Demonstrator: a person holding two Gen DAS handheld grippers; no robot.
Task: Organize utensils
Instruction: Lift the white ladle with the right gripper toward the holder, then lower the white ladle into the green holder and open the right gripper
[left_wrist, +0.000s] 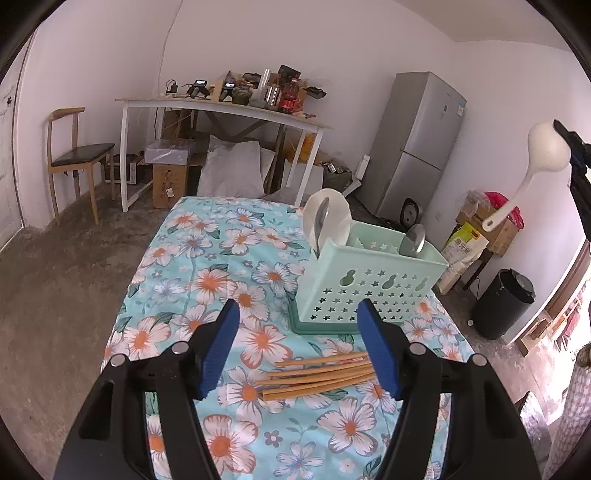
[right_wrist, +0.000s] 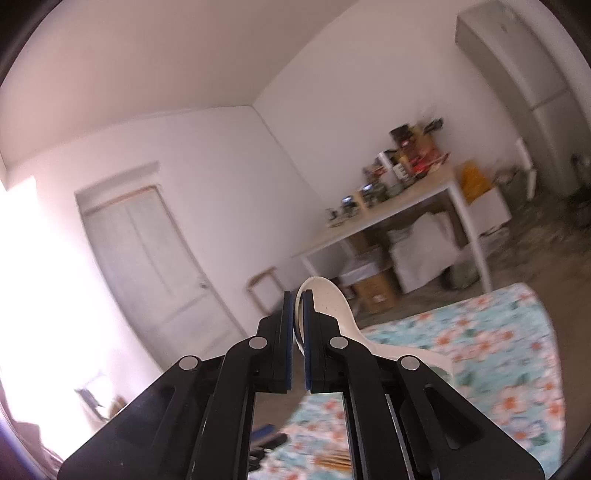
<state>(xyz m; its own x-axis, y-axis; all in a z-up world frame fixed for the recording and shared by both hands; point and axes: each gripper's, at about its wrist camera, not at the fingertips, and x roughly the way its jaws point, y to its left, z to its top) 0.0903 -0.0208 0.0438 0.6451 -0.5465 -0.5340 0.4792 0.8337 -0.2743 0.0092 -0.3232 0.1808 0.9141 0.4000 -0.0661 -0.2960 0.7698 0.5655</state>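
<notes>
A mint-green utensil caddy (left_wrist: 369, 280) with star holes stands on the floral tablecloth (left_wrist: 207, 266). A white ladle and a metal spoon (left_wrist: 320, 218) stick up from its left end, another metal spoon (left_wrist: 413, 240) from its right. Several wooden chopsticks (left_wrist: 321, 376) lie in front of the caddy. My left gripper (left_wrist: 297, 314) hangs open just above them with nothing between its blue pads. My right gripper (right_wrist: 298, 295) is shut on the bowl rim of a white spoon (right_wrist: 332, 306), held high in the air; the white spoon (left_wrist: 532, 162) also shows at the right in the left wrist view.
A white table (left_wrist: 221, 107) loaded with clutter stands at the back wall, with a wooden chair (left_wrist: 74, 155) to its left and a grey fridge (left_wrist: 417, 144) to its right. A black bin (left_wrist: 502, 306) and boxes (left_wrist: 480, 225) stand right of the cloth-covered table.
</notes>
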